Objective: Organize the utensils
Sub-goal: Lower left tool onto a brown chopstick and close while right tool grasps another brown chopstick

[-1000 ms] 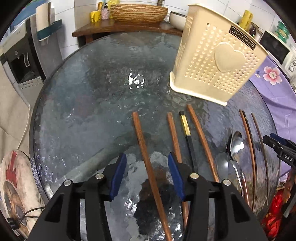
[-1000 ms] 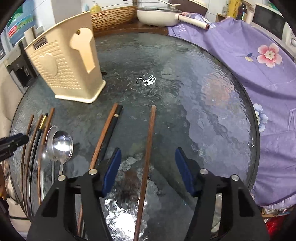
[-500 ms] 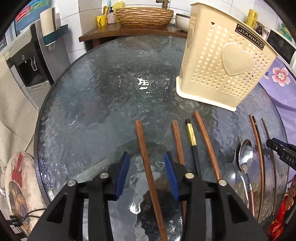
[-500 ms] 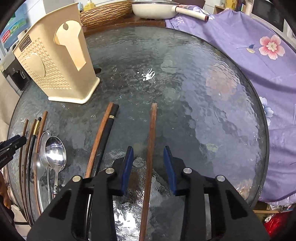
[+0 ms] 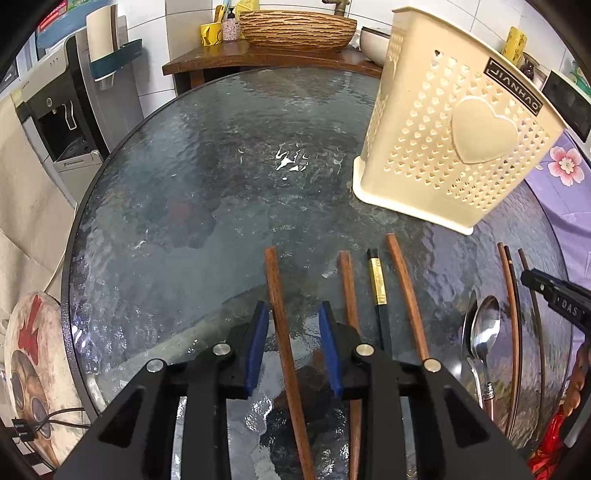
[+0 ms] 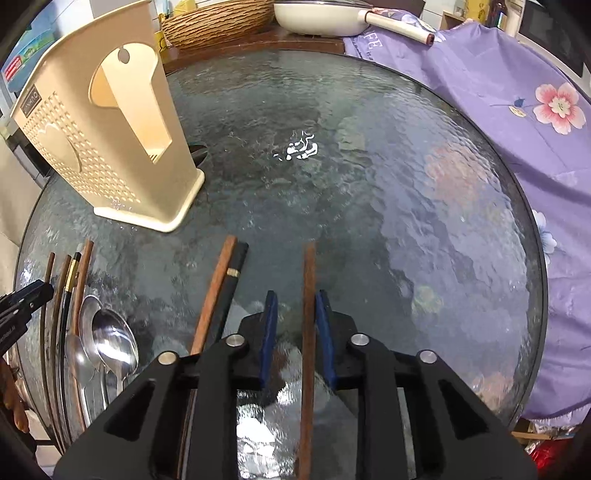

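Note:
On the round glass table (image 5: 221,184) my left gripper (image 5: 291,325) straddles a brown wooden chopstick (image 5: 277,288). Its jaws are closing, with a gap still on the chopstick's right side. Beside it lie two more brown chopsticks (image 5: 347,288) and a black, gold-banded one (image 5: 378,291). My right gripper (image 6: 295,314) straddles another brown chopstick (image 6: 308,273), jaws closing and almost on it, with a gap on the left. A brown and black pair (image 6: 221,288) lies to its left. Steel spoons (image 6: 110,343) lie between the two grippers. The cream perforated utensil holder (image 5: 454,140) stands upright behind.
A purple flowered cloth (image 6: 517,110) drapes the table's right rim. Thin dark chopsticks (image 5: 511,295) lie beside the spoons. A woven basket (image 5: 295,27) and a white pan (image 6: 317,16) sit on the wooden counter behind. A water dispenser (image 5: 55,110) stands at the left.
Both grippers' jaws have narrowed around their chopsticks, the right one much more. The right gripper has shifted slightly over the table; the left has stayed nearly still.

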`<state>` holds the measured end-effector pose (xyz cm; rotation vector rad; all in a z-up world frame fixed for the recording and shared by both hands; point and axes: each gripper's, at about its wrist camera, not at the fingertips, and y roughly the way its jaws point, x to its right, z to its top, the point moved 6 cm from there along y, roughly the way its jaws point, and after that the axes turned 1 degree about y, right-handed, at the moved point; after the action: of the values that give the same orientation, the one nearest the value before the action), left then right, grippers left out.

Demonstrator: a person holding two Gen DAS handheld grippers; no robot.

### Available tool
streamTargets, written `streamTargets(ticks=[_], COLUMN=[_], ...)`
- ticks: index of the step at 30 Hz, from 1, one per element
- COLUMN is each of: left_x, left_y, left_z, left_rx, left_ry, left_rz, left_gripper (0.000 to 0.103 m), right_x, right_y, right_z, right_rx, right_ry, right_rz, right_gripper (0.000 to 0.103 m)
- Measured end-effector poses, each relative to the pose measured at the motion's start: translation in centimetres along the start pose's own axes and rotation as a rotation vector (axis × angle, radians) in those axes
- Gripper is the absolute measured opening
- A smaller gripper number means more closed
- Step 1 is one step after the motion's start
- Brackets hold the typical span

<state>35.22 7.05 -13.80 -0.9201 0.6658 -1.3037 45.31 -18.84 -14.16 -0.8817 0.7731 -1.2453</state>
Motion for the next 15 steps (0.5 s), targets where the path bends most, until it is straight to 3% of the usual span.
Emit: streamTargets(ticks=[6, 11, 15], left_x=[-0.1, -0.5, -0.8], left_y=[-0.2, 0.0, 0.2], left_z=[-0.5, -0.3, 0.0], left_rx=[0.003, 0.015, 0.028], left_ry=[-0.002, -0.01, -0.028], left_rz=[-0.001, 0.008, 0.0], left_gripper=[0.023, 0.009, 0.008], right_x=[0.0, -0.1, -0.2], right_y=[0.6, 0.7, 0.5], right_z=[0.6, 0.3, -0.5], right_rx=[0.004, 0.022, 0.045], right_ry=[-0.018, -0.059, -0.059], right_rz=[-0.009, -0.013, 0.007], right_gripper=[0.008, 0.008, 0.008])
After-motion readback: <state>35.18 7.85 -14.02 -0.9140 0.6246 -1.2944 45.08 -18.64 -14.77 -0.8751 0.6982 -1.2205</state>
